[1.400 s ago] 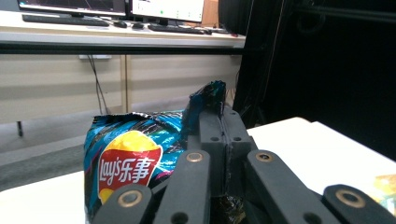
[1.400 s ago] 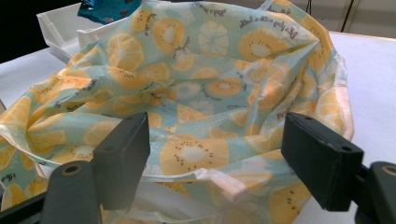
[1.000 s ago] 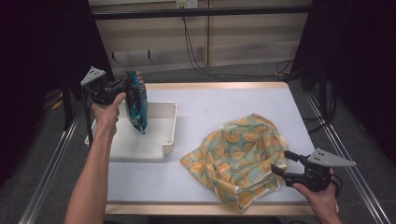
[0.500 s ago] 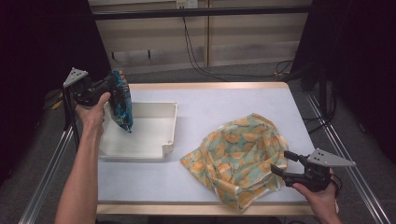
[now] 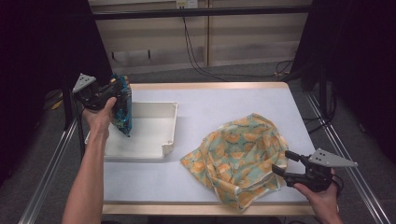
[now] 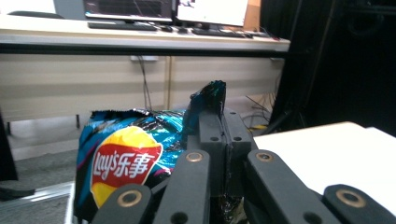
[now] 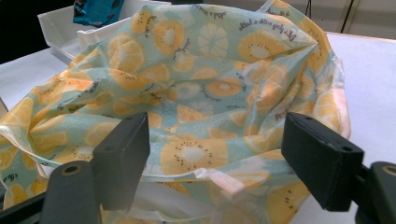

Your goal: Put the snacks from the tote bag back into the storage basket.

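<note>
A blue Lay's chip bag (image 5: 122,109) hangs upright over the left part of the white tray (image 5: 168,135). My left gripper (image 5: 116,87) is shut on the bag's top corner. In the left gripper view the jaws (image 6: 219,126) pinch the crinkled top edge, and the chip bag (image 6: 126,158) hangs to their left. A cloth bag with an orange fruit print (image 5: 243,154) lies crumpled at the front right of the table. My right gripper (image 5: 281,162) stands open at its near right edge. In the right gripper view the cloth bag (image 7: 205,88) lies between and beyond the spread jaws (image 7: 215,158), apart from the pads.
The white tabletop (image 5: 224,100) has wooden edges, and metal rails (image 5: 51,163) run along both sides. Cabinets and cables stand behind the far edge. In the right gripper view the tray (image 7: 56,23) and chip bag (image 7: 95,10) show at the top left.
My left hand has carried the chip bag to the left and a little lower, toward the tray's left side. The right gripper and the cloth bag have stayed put.
</note>
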`<action>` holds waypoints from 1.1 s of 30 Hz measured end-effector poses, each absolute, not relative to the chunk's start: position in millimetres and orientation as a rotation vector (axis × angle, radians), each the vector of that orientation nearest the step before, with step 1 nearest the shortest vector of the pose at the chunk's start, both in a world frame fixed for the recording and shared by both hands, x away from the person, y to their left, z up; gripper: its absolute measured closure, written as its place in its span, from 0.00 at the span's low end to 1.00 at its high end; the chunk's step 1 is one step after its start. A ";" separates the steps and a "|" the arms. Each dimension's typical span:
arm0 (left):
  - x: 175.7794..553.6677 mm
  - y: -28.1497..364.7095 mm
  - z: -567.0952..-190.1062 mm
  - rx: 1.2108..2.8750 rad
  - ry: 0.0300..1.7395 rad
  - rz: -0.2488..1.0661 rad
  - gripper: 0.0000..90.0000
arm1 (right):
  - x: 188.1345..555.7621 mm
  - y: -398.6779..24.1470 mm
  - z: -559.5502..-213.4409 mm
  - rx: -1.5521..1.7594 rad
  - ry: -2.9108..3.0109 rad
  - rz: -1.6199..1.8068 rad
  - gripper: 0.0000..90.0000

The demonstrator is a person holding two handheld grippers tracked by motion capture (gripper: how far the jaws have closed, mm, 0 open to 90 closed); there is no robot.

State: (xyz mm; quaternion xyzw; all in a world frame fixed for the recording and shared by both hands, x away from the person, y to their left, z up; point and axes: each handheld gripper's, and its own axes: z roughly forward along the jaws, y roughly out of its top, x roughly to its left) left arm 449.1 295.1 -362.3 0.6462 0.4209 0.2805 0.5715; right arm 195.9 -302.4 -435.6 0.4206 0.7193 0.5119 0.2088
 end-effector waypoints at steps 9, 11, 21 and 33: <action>463.4 276.8 -380.3 1.503 0.976 0.611 0.97 | 195.9 -303.1 -436.2 1.181 1.998 1.426 0.26; 467.0 272.8 -381.7 1.514 0.976 0.592 0.95 | 196.2 -303.6 -436.8 1.175 2.005 1.422 0.26; 463.9 274.8 -382.8 1.559 0.988 0.545 0.86 | 195.7 -303.1 -436.4 1.172 2.003 1.422 0.26; 463.3 277.9 -388.2 1.625 0.964 0.458 0.72 | 196.0 -302.1 -436.1 1.172 2.005 1.424 0.26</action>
